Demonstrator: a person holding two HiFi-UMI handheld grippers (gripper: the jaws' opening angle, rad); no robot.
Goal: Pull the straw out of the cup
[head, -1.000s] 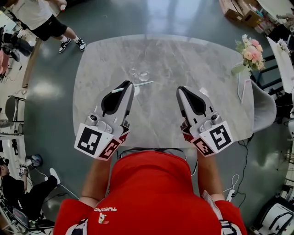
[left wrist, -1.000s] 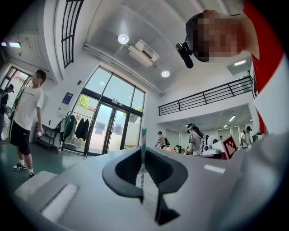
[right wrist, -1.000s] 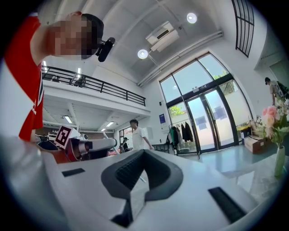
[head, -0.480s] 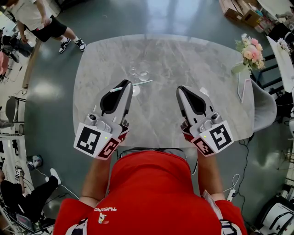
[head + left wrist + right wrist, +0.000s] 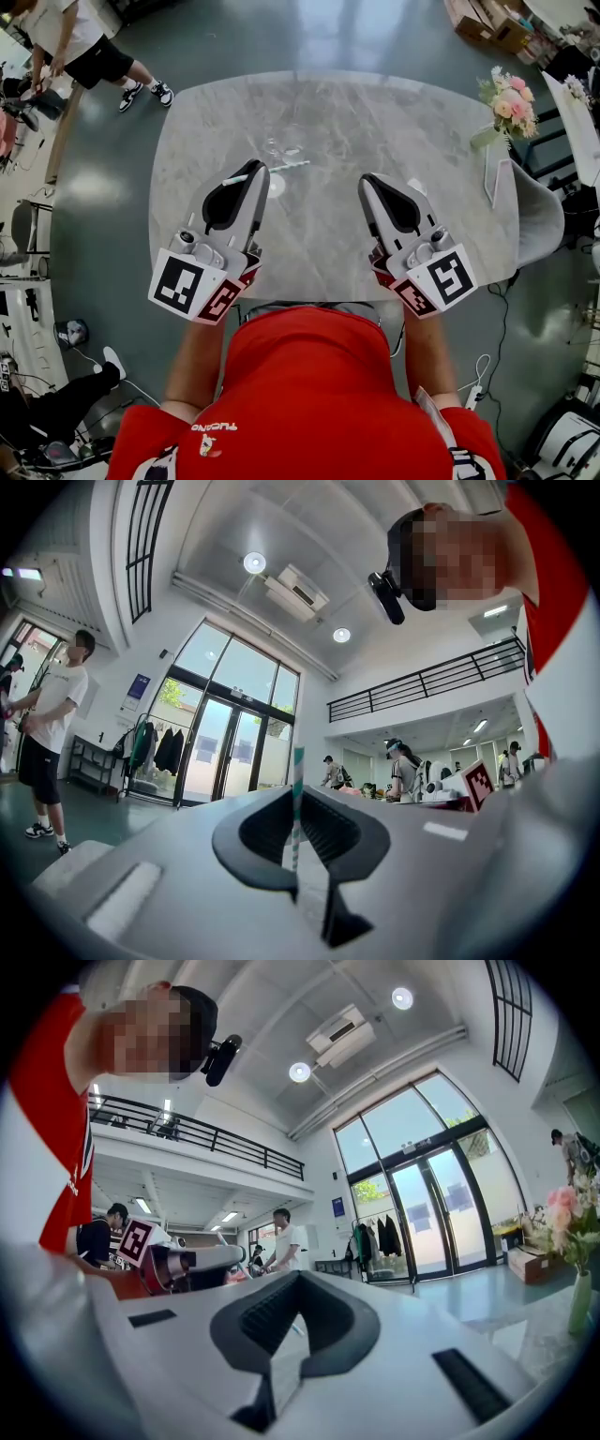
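**Risk.** The straw (image 5: 281, 169) is clear of the cup (image 5: 279, 148) and is held across the tip of the left tongs (image 5: 253, 174), above the bench (image 5: 422, 122).

- It is gripped near one end. A short stub points to 9 o'clock and the long free length runs toward 2 o'clock.
- With the load this far off centre, the straw could pivot in the grip or slide out, judging by how narrow the contact is.
- A harder squeeze would probably flatten the thin tube.
- The free end sits close to the clear cup, which stands at 12 o'clock from the left tongs with nothing steadying it.
- A sweep of that hand toward 12 o'clock could tip the cup or push it across the bench. The glass is faint in the head view, so its exact outline cannot be confirmed.

**Tongs.**
- Left: clamped on the straw. The left gripper view shows the striped tube pinched between the pads.
- Right (image 5: 370, 183): jaws together with nothing between them.

**Pose.** Both hands are held out in front of the chest, well apart, with the marker cubes nearest the body.
- Both tongs lie roughly level.
- The left one angles toward 1 o'clock and the right toward 11 o'clock.
- The right hand is beside the work, not on it.
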